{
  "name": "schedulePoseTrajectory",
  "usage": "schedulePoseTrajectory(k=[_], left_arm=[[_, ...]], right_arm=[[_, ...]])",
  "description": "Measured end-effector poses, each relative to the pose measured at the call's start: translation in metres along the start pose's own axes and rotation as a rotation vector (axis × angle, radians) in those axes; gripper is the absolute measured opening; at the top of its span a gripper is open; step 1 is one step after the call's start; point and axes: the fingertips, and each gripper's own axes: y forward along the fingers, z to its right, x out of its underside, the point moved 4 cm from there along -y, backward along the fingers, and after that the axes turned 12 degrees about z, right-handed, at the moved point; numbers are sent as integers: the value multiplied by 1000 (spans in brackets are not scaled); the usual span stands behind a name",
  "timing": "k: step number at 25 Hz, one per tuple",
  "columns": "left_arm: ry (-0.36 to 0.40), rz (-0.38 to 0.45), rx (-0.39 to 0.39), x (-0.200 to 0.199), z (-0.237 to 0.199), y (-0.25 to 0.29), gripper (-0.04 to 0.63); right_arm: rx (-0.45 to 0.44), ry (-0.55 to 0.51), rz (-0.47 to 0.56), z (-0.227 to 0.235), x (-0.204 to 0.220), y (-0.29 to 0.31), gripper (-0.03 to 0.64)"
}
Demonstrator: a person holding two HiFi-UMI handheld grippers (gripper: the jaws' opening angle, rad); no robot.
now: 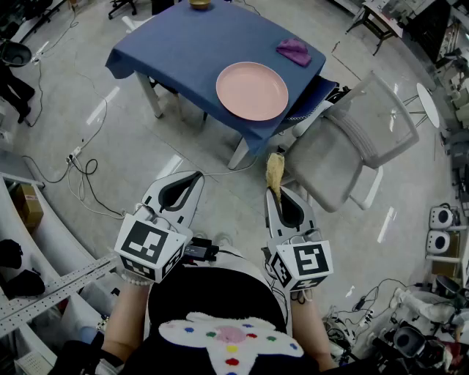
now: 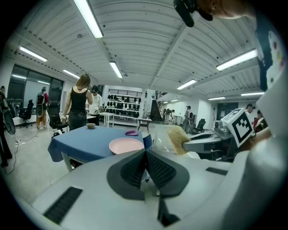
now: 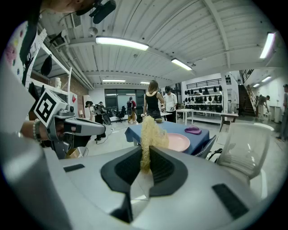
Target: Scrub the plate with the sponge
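Note:
A pink plate (image 1: 252, 91) lies on the blue-clothed table (image 1: 183, 44) near its front right corner, well ahead of both grippers. My right gripper (image 1: 275, 189) is shut on a fibrous yellow sponge (image 1: 275, 172), which sticks out past the jaw tips; in the right gripper view the sponge (image 3: 148, 134) rises between the jaws in front of the plate (image 3: 177, 141). My left gripper (image 1: 198, 176) is shut with nothing in it, held over the floor short of the table. In the left gripper view the plate (image 2: 127, 144) and the sponge (image 2: 178, 139) show beyond its closed jaws.
A purple cloth (image 1: 294, 51) lies at the table's far right corner, and a small bowl (image 1: 198, 4) at its far edge. A grey chair (image 1: 352, 143) stands right of the table. Cables (image 1: 80, 168) trail on the floor at left. People stand beyond the table (image 2: 77, 105).

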Motion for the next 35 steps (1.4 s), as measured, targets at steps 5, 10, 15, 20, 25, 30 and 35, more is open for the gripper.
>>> schedulePoseTrajectory(k=[5, 10, 15, 20, 25, 30, 35], left_arm=[[1, 0, -2, 1, 2, 1, 9], [2, 2, -1, 1, 3, 1, 9], [2, 0, -6, 1, 4, 2, 9], [-2, 2, -13, 3, 6, 4, 9], [-13, 8, -22, 4, 6, 3, 9], [-15, 10, -25, 3, 9, 5, 9], [-19, 10, -42, 4, 13, 7, 11]], right_arm=[[0, -6, -5, 3, 2, -2, 40], [-1, -5, -1, 2, 1, -2, 40], [-7, -6, -3, 4, 2, -1, 40], [-5, 3, -2, 7, 4, -2, 40], [12, 35, 12, 11, 4, -5, 41], [20, 43, 9, 16, 5, -9, 41], [18, 45, 8, 19, 6, -12, 41]])
